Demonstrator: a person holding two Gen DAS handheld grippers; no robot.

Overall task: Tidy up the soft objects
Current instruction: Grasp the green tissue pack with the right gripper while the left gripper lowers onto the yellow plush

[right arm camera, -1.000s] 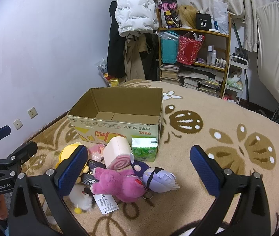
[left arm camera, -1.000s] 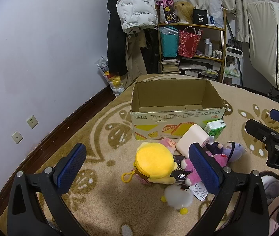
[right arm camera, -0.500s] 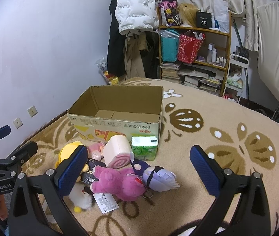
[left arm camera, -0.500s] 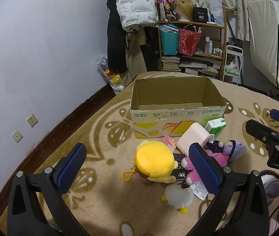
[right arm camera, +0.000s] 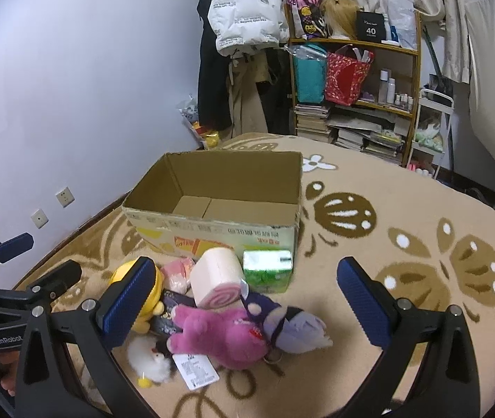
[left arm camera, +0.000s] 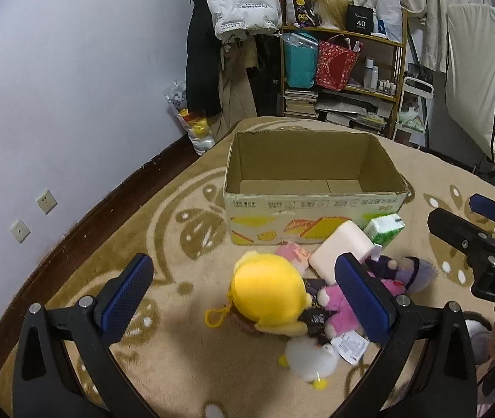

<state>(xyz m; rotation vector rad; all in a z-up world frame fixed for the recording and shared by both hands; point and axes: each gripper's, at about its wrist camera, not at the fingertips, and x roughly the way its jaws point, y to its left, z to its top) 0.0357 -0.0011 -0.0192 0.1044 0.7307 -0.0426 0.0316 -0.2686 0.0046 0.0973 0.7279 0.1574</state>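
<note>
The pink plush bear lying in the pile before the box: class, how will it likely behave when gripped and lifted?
The pink plush bear looks stuffed and furry, so it probably squashes under the tongs and weighs little. Its limbs would likely dangle. The paper tag at its side may flap or snag neighbouring toys.
</note>
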